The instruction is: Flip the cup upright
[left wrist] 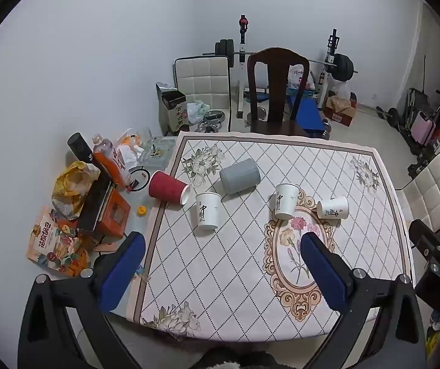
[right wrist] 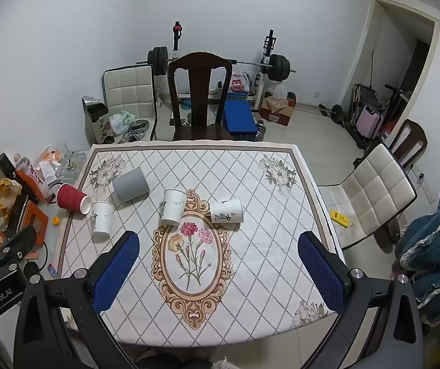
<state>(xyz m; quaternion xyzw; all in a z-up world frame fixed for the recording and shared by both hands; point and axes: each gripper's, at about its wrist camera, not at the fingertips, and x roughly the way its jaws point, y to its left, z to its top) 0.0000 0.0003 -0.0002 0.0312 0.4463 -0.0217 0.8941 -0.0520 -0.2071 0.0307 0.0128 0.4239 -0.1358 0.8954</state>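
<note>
**Five cups on a cloth-covered worktop, both claws released**

- Left claw (left wrist: 223, 246): blue-padded fingers spread wide, holding nothing, hovering over the near edge of the worktop (left wrist: 383, 215). Its body shows at the lower left of the right wrist view.
- Right claw (right wrist: 218, 246): fingers equally wide apart, holding nothing, above the near half of the patterned cloth (right wrist: 250, 276).
- Red cup (left wrist: 168, 188): ribbed, lying on its side at the left edge of the cloth, white-lined mouth facing right, just beside the left white cup.
- Left white cup (left wrist: 207, 210): printed with black characters, standing with its mouth up.
- Grey cup (left wrist: 240, 175): lying on its side behind and between the two standing cups, apart from both.
- Middle white cup (left wrist: 285, 200): standing mouth up at the top rim of the oval flower medallion (right wrist: 192, 255).
- Right white cup (left wrist: 333, 207): lying on its side just right of the middle one, black characters on its side.
- Left of the cloth: a heap of snack bags (left wrist: 52, 241), an orange box (left wrist: 114, 212) and a bottle (left wrist: 104, 149).
- Behind the worktop: a dark wooden chair (right wrist: 200, 92), a white padded chair (right wrist: 129, 90) and a barbell rack (right wrist: 267, 64).
</note>
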